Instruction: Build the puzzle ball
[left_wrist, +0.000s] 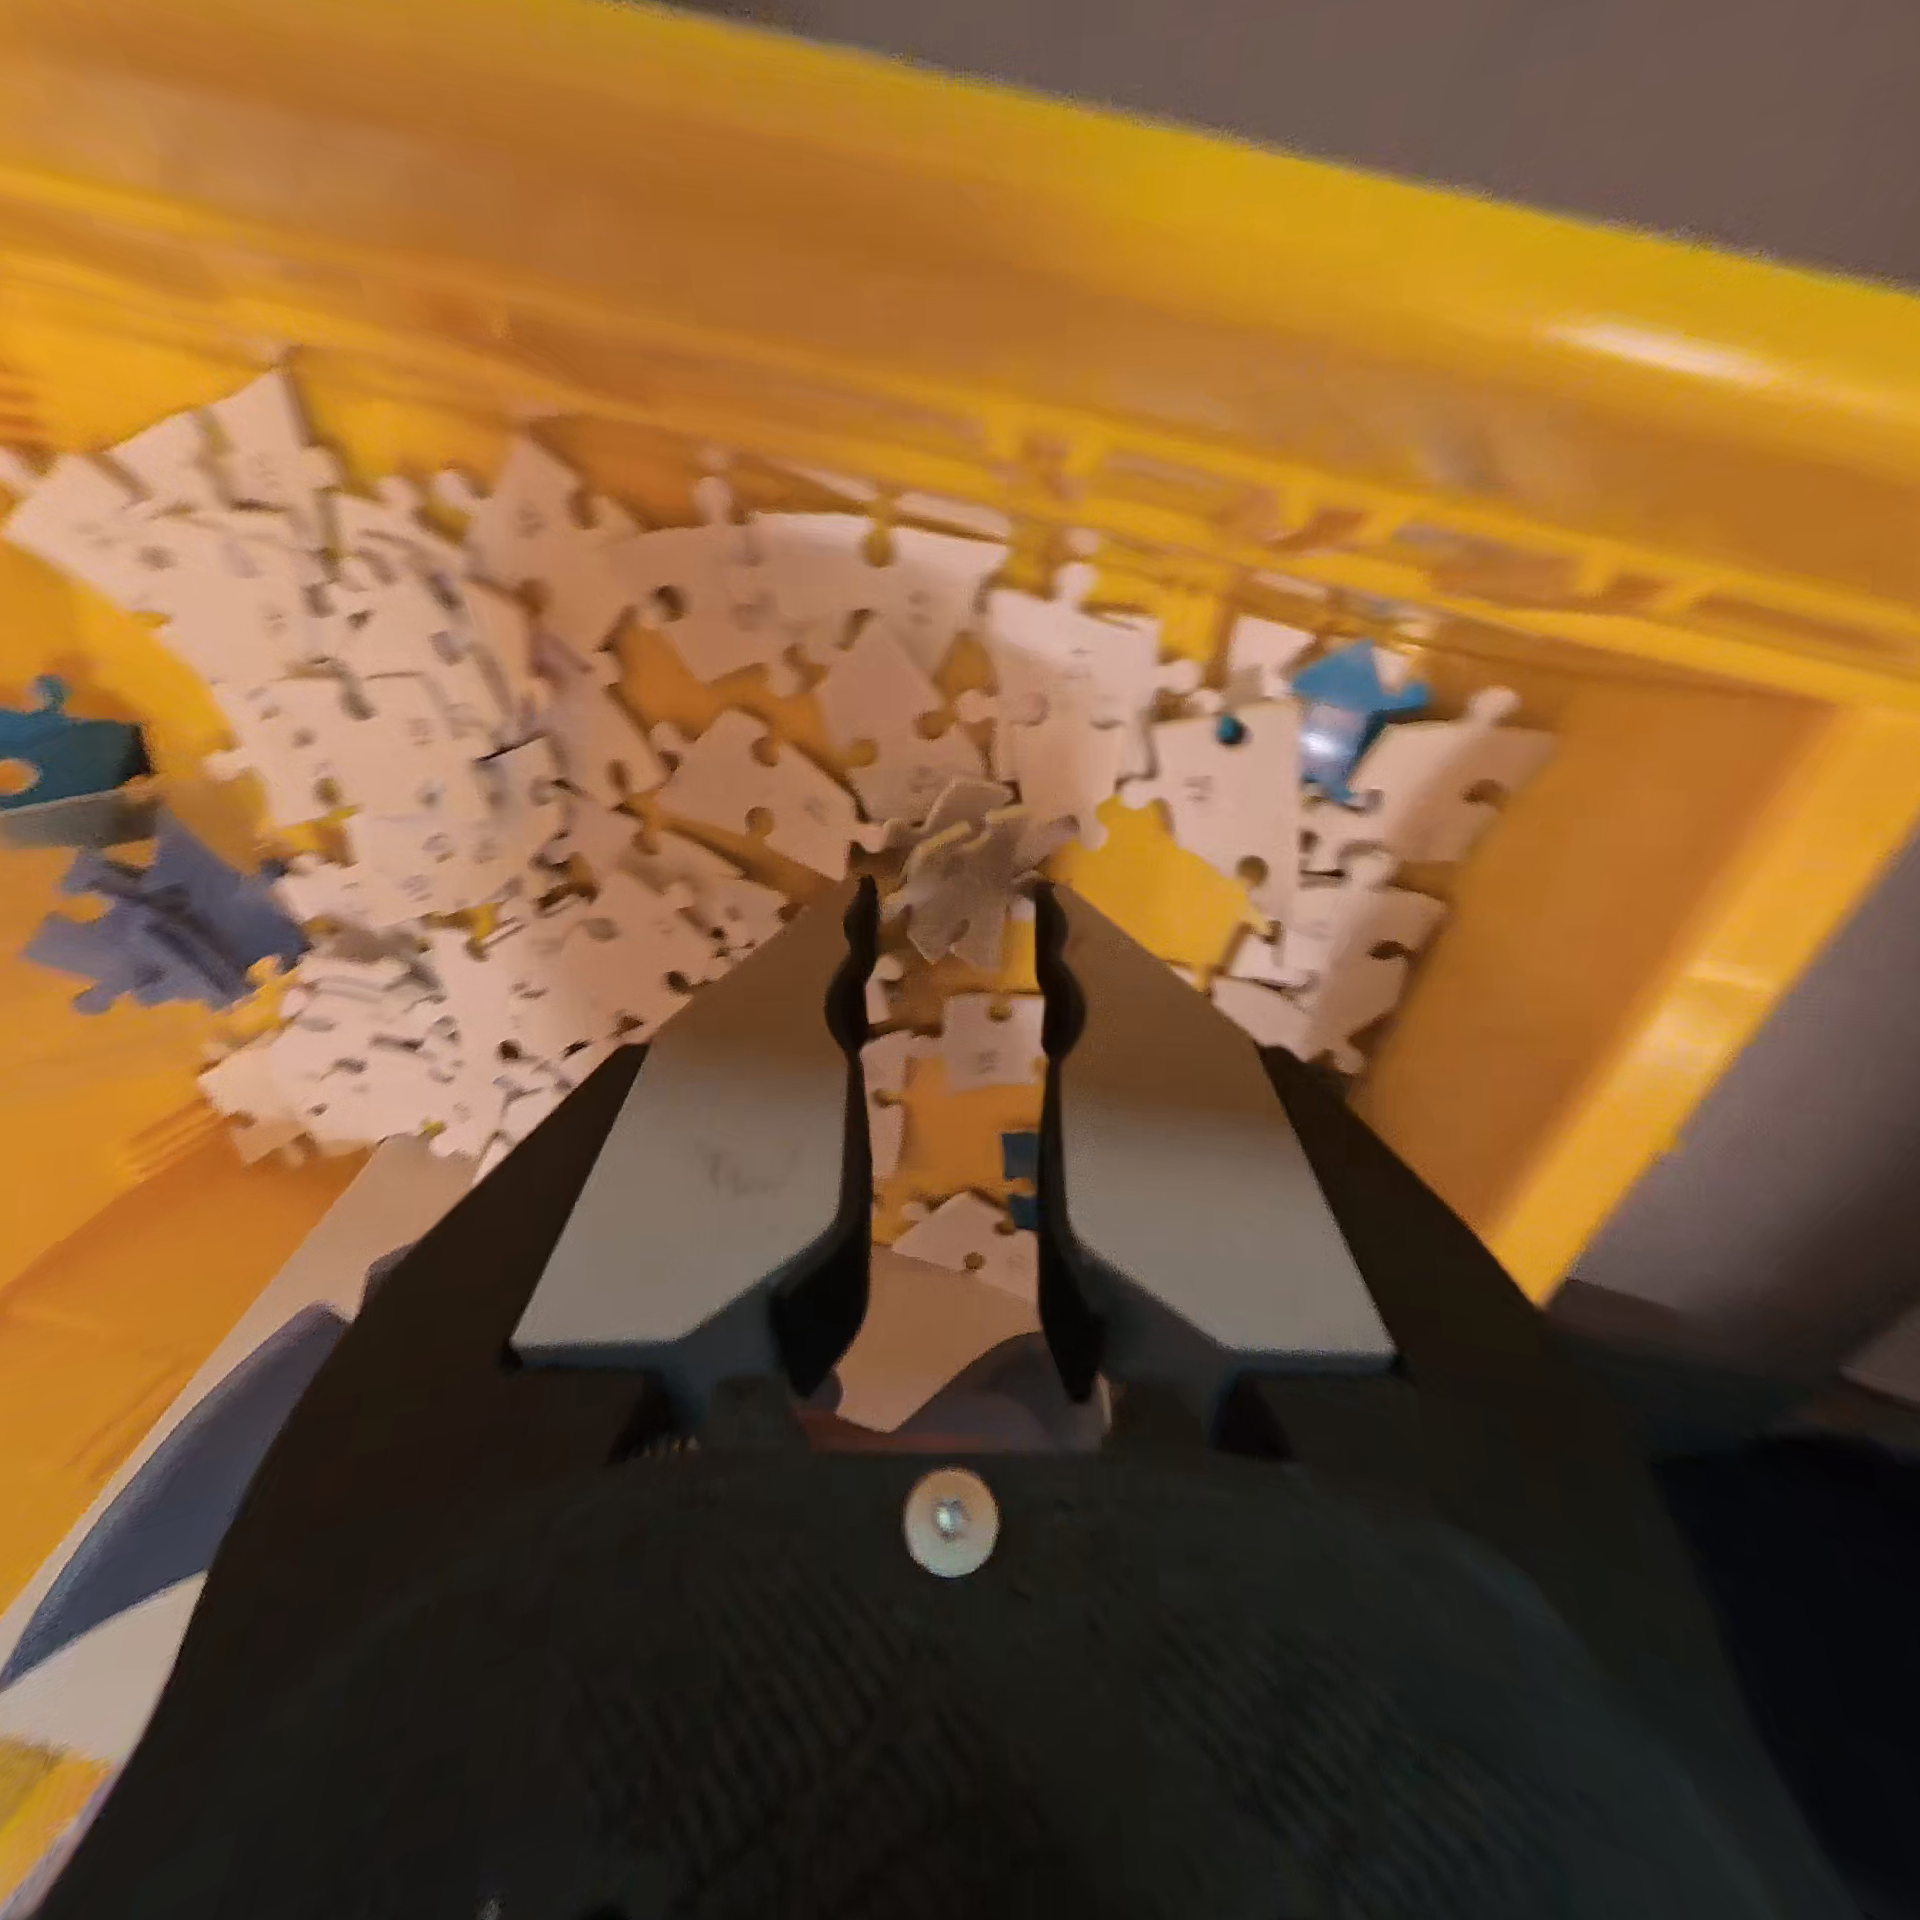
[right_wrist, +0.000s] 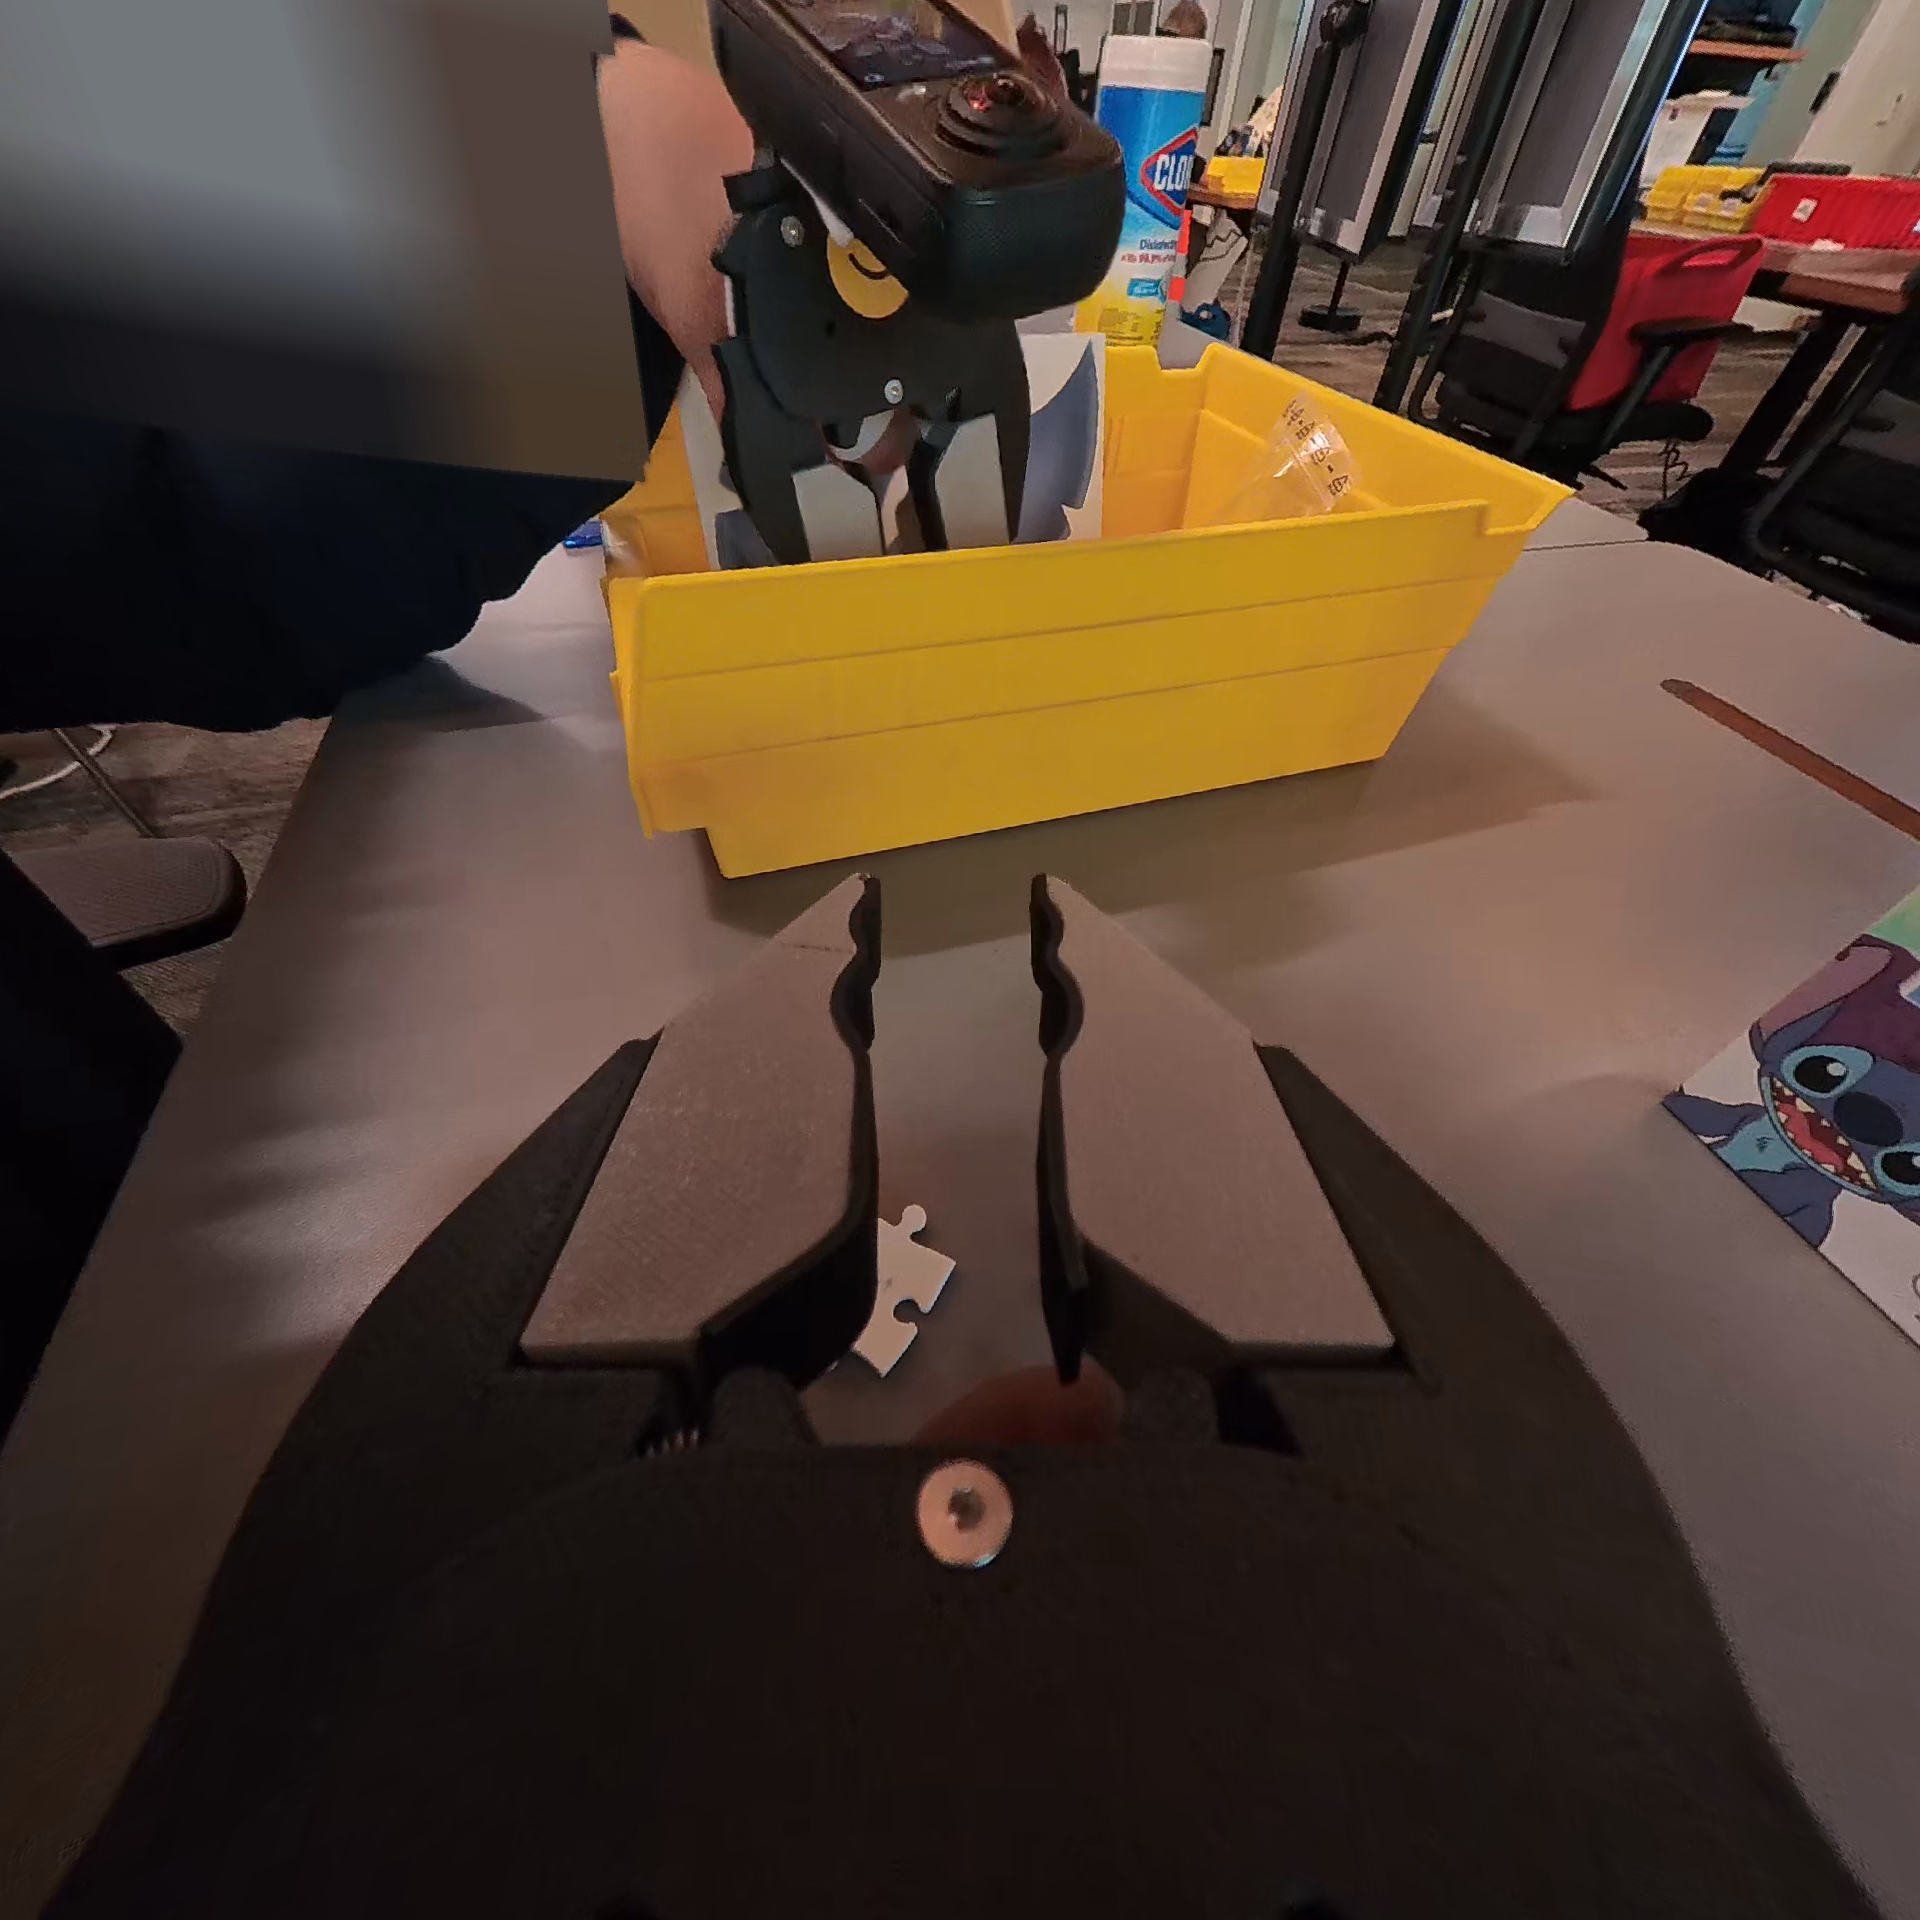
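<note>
My left gripper (left_wrist: 956, 896) is inside the yellow bin (left_wrist: 935, 312), low over a heap of white puzzle pieces (left_wrist: 727, 748) with a few blue ones (left_wrist: 1345, 717). Its jaws stand apart. A greyish, shadowed piece (left_wrist: 966, 852) sits tilted just past the fingertips, and I cannot tell if it touches them. In the right wrist view the left gripper (right_wrist: 862, 520) reaches down into the bin (right_wrist: 1039, 675). My right gripper (right_wrist: 954, 894) is open and empty above the grey table (right_wrist: 1455, 935), in front of the bin. One white puzzle piece (right_wrist: 906, 1288) lies on the table under its fingers.
A printed sheet (right_wrist: 1070, 436) and a clear plastic bag (right_wrist: 1304, 457) are in the bin. A cartoon picture sheet (right_wrist: 1829, 1122) lies on the table at right. A wipes canister (right_wrist: 1148, 187) stands behind the bin. Chairs and red and yellow bins are farther back. The left gripper's tips are roughly 20 cm from the right gripper's.
</note>
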